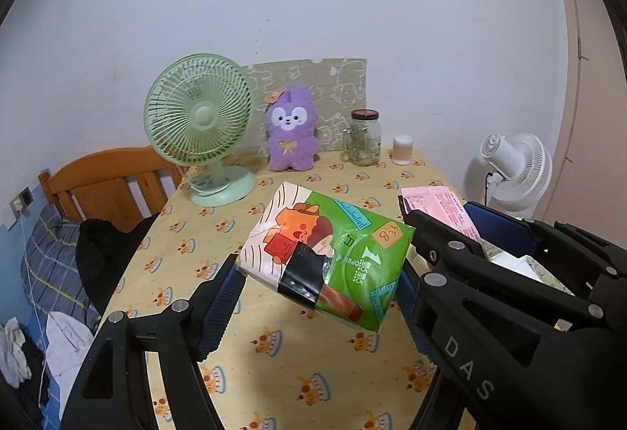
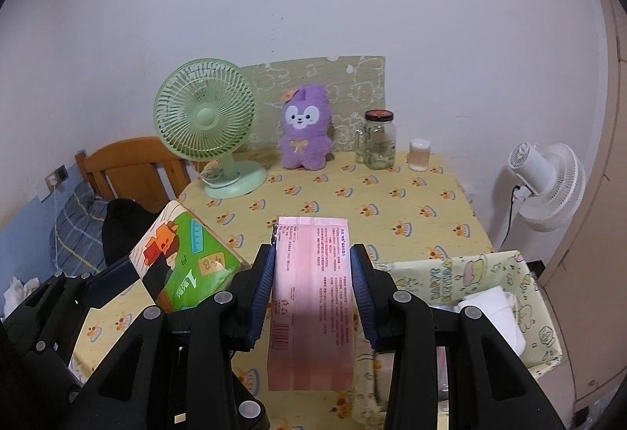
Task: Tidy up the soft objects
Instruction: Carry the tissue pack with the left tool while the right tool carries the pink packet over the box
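My left gripper (image 1: 319, 279) is shut on a green and white tissue pack (image 1: 329, 257) with a cartoon print and black tape, held above the table; the pack also shows in the right wrist view (image 2: 184, 265). My right gripper (image 2: 312, 273) is shut on a flat pink pack (image 2: 311, 296) with printed text, held above the table's front; its corner shows in the left wrist view (image 1: 443, 206). A purple plush rabbit (image 1: 290, 130) sits upright at the back of the table, also in the right wrist view (image 2: 305, 128).
A green desk fan (image 1: 200, 124) stands back left. A glass jar (image 1: 364, 138) and a small cotton-swab tub (image 1: 403, 149) stand back right. A yellow fabric basket (image 2: 544, 316) holding white cloth sits front right. A white fan (image 2: 548, 187) stands beyond the table. A wooden bed (image 1: 109, 179) lies left.
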A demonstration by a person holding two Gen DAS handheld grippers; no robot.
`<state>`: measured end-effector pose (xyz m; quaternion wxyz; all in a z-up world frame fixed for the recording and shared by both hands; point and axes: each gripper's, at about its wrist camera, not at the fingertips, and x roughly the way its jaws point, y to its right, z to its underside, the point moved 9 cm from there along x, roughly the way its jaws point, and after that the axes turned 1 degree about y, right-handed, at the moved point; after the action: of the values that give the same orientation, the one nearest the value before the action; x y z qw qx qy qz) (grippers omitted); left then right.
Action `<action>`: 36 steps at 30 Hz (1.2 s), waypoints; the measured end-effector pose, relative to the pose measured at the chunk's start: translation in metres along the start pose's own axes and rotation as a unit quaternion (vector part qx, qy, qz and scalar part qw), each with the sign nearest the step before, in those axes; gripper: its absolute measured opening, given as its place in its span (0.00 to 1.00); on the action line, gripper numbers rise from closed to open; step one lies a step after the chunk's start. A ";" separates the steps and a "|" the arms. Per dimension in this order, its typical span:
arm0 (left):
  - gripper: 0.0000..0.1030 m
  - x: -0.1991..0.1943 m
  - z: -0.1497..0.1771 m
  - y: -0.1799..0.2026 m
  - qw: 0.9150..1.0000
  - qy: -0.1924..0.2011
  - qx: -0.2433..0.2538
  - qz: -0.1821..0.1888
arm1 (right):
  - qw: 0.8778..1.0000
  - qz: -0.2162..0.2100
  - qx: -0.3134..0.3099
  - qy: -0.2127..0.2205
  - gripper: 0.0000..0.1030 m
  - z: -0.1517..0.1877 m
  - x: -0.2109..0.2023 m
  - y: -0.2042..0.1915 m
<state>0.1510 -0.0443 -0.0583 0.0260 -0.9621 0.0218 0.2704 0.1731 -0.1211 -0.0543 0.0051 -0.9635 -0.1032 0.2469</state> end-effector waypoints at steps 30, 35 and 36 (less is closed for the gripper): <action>0.75 0.035 -0.006 0.107 0.996 -0.004 0.044 0.073 | 0.997 0.066 0.041 0.002 0.41 0.011 -0.002 0.111; 0.76 0.041 -0.005 0.124 0.995 -0.009 0.055 0.083 | 0.996 0.076 0.050 0.000 0.41 0.015 -0.001 0.128; 0.76 0.042 -0.005 0.126 0.995 -0.009 0.057 0.085 | 0.996 0.078 0.051 -0.001 0.41 0.016 -0.001 0.130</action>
<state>0.1820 -0.1714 -0.0810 0.0576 -0.9512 0.1184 0.2791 0.1902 -0.2492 -0.0754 0.0351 -0.9669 -0.0154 0.2521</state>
